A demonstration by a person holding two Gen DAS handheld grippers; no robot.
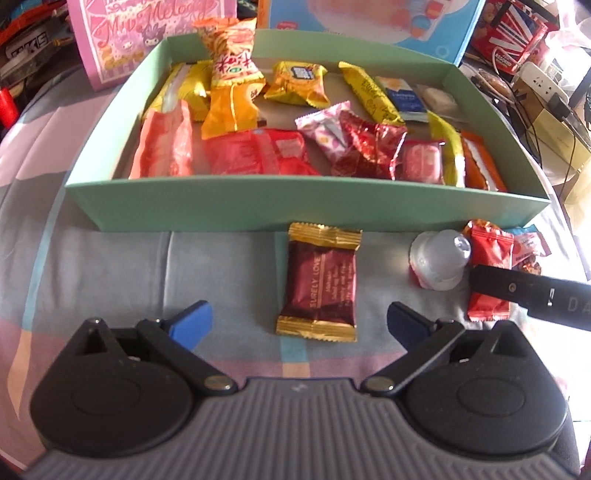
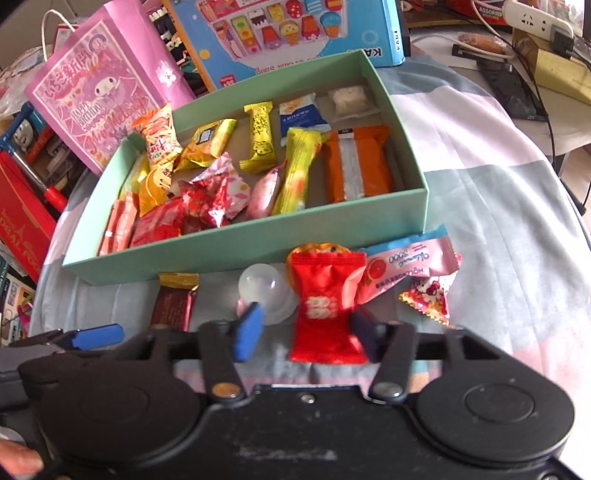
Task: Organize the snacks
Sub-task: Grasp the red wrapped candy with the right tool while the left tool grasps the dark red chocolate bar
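A mint green box holds several wrapped snacks. In front of it on the cloth lie a brown and gold chocolate packet, a clear jelly cup, a red packet, a pink sachet and a small Hello Kitty candy. My left gripper is open and empty, its fingers on either side of the chocolate packet's near end. My right gripper is open, its fingers straddling the red packet without pinching it; one finger of it shows in the left wrist view.
A pink My Melody bag and a blue ice-cream box stand behind the green box. Boxes and toys crowd the left. A power strip and cables lie at the back right. Checked cloth covers the surface.
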